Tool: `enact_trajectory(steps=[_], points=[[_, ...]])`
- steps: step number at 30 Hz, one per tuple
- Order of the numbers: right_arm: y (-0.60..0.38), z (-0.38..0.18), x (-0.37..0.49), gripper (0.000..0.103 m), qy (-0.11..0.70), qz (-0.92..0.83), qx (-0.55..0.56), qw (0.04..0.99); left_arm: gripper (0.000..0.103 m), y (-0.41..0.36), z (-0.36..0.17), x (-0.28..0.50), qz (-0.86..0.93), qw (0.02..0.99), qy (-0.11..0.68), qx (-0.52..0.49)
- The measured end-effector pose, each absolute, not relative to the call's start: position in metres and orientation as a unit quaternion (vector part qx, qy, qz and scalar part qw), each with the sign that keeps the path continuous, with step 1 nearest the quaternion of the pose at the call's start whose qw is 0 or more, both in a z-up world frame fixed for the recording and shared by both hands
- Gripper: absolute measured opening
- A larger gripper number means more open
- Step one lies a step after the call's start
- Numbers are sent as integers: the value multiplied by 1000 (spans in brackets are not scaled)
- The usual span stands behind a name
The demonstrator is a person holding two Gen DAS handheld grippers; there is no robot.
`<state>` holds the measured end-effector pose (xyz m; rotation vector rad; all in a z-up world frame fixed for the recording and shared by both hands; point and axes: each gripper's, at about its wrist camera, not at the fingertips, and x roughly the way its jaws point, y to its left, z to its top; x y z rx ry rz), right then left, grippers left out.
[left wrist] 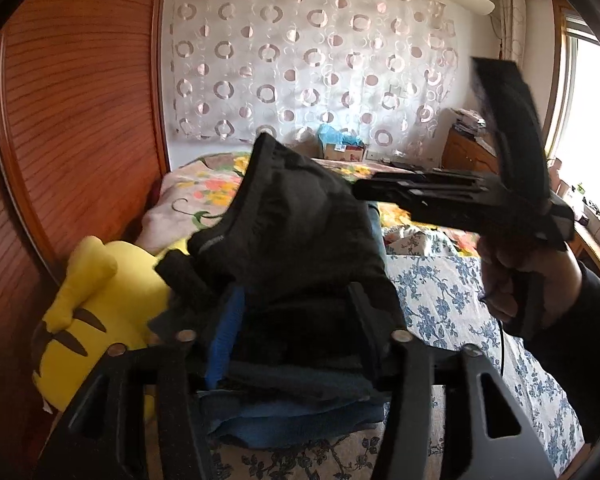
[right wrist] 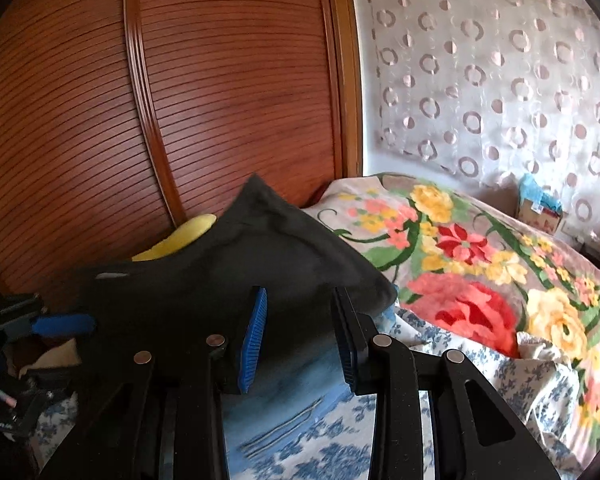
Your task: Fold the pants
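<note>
1. The black pants (left wrist: 296, 216) lie bunched in a raised heap on the bed (left wrist: 452, 292), on top of a stack of folded blue clothes (left wrist: 292, 416) at the bed's near edge.
2. The left gripper (left wrist: 296, 312) sits low over that heap. The pants fill the gap between its fingers, and a blue pad (left wrist: 226, 336) shows on the left finger. The jaws stand partly apart with cloth bulging between them; whether the pads press on it cannot be told.
3. The right gripper (right wrist: 300, 332) has its jaws apart at a narrow-to-middling gap. The edge of the pants lies just beyond the blue pads (right wrist: 254, 340), and nothing is pinched between them.
4. In the left view the right gripper is held up in a hand (left wrist: 528, 280), above the bed and to the right of the pants.
5. A yellow plush toy (left wrist: 88, 312) lies left of the pants, against the brown slatted wardrobe (left wrist: 72, 120).
6. A flowered blanket (right wrist: 460, 264) covers the bed beyond the pants.
</note>
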<state>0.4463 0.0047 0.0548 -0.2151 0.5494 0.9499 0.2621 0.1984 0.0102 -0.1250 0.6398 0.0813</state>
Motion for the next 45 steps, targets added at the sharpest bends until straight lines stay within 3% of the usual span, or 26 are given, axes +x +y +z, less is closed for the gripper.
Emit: enact_trajectory(steps=[5, 10, 15, 17, 21, 28, 37, 45], points=[[-20, 63, 413, 35, 251, 440, -91, 857, 78, 195, 22, 246, 39, 952, 297, -57], [-52, 70, 375, 35, 243, 426, -75, 868, 88, 182, 38, 228, 25, 958, 281, -45], [-90, 77, 328, 35, 232, 403, -62, 883, 92, 157, 55, 207, 16, 963, 267, -19], [-106, 81, 304, 35, 227, 393, -56, 889, 102, 146, 60, 198, 11, 965, 261, -11], [-139, 89, 257, 35, 215, 368, -45, 904, 102, 124, 72, 176, -6, 970, 244, -8], [-185, 99, 177, 54, 200, 310, -35, 929, 102, 86, 84, 142, -34, 973, 226, -1], [-222, 106, 78, 65, 181, 255, -16, 950, 102, 50, 92, 106, -31, 975, 219, -9], [-226, 106, 12, 68, 171, 201, -6, 965, 102, 26, 96, 86, -27, 977, 213, 3]])
